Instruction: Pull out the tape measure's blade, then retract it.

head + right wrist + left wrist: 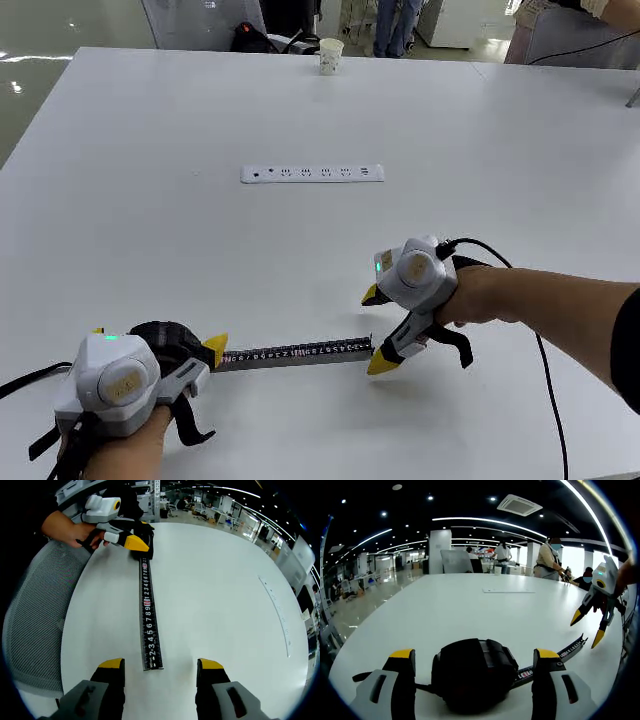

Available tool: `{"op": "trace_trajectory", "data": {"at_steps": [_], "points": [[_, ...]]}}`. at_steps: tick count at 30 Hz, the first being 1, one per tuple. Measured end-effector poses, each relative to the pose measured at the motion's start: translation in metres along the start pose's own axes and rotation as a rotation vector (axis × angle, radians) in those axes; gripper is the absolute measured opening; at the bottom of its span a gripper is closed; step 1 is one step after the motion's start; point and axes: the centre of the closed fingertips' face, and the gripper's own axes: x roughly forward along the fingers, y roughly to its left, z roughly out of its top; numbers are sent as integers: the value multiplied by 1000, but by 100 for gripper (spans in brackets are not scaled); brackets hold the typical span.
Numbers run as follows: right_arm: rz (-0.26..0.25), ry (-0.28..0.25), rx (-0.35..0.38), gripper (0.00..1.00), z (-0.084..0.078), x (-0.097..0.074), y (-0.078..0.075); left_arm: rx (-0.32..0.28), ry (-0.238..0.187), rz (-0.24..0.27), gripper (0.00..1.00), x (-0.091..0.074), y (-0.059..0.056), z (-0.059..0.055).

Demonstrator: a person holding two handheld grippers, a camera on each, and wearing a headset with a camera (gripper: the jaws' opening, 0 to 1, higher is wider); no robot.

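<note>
Black plastic formed the rounded tape measure case [170, 340], which sat on the white table [200, 250] near its front edge, between the jaws of the left gripper [475, 655]. Those yellow-tipped jaws stood close on either side of the case; whether they actually pressed on it could not be told. From the case the black blade [147, 610], marked with white numerals, lay flat on the table, drawn out in a straight line toward the right gripper [378, 328]. The right gripper's jaws were spread apart and gripped nothing. The blade's end rested on the table between their tips, touching neither. Farther back, well apart from the tape, a long white power strip [312, 173] lay flat, and a paper cup [331, 55] stood upright near the far edge.
</note>
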Motion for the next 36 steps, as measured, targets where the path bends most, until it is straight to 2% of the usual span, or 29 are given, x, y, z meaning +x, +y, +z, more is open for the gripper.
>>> {"op": "trace_trajectory", "data": {"at_steps": [10, 17, 25, 28, 34, 36], "points": [[29, 32, -47, 35, -4, 6, 6, 2, 10, -2, 97, 0, 0, -2], [37, 55, -62, 25, -9, 7, 7, -1, 12, -6, 97, 0, 1, -2], [47, 63, -82, 16, -8, 9, 11, -2, 15, -9, 94, 0, -1, -2], [42, 80, -127, 16, -8, 12, 12, -5, 14, -12, 93, 1, -2, -1], [39, 94, -88, 12, -9, 12, 10, -3, 23, -9, 89, 1, -2, -3], [36, 94, -32, 12, -9, 12, 10, -5, 32, -12, 86, 1, -2, -4]]}}
